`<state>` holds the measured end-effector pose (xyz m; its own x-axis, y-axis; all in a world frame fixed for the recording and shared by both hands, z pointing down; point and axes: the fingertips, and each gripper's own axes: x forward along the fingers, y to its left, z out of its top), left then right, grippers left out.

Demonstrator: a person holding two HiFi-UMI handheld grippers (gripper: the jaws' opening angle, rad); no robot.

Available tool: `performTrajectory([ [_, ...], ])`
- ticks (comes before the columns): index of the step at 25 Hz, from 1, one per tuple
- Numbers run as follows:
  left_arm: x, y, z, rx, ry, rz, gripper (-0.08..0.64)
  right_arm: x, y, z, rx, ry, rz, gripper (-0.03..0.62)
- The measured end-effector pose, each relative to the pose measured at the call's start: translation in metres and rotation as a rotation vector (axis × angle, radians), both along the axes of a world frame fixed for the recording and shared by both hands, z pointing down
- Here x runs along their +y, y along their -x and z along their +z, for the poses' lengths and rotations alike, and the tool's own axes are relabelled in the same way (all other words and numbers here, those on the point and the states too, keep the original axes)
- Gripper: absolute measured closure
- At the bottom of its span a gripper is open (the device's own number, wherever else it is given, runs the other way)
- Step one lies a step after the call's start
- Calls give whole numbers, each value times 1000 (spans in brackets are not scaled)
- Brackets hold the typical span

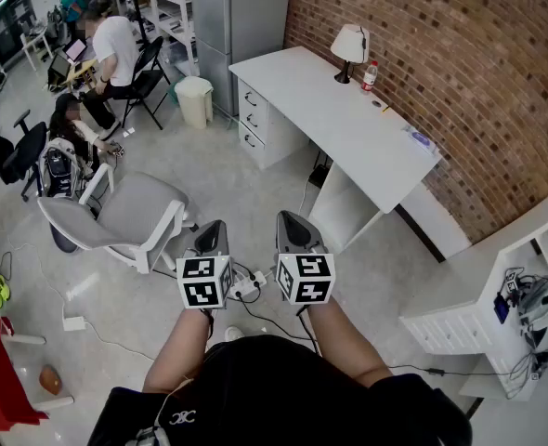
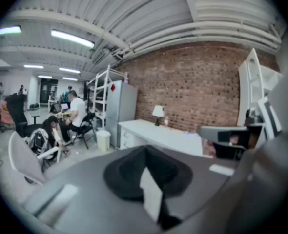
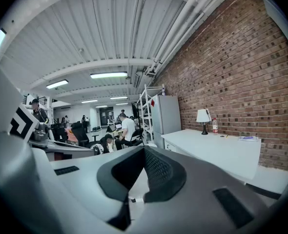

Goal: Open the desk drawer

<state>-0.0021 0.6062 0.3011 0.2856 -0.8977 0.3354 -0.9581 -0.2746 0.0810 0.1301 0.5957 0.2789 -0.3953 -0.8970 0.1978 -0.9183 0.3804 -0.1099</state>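
Well back from the white desk, the left gripper and right gripper were held side by side, jaws closed and empty, seemingly because the drawers were not yet within reach.

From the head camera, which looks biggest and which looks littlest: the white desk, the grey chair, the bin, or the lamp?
1. white desk
2. grey chair
3. bin and lamp: they look about the same size, so no ranking between them.
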Motion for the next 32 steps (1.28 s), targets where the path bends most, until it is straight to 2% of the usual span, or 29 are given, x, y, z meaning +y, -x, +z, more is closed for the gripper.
performTrajectory([
  [11,-14,26,1,11,-10,22,560,-7,30,6,-14,9,11,594],
  [23,-38,60,23,40,13,83,560,-15,76,24,24,12,53,594],
  [32,-73,61,34,35,39,96,560,-55,82,38,6,53,53,594],
])
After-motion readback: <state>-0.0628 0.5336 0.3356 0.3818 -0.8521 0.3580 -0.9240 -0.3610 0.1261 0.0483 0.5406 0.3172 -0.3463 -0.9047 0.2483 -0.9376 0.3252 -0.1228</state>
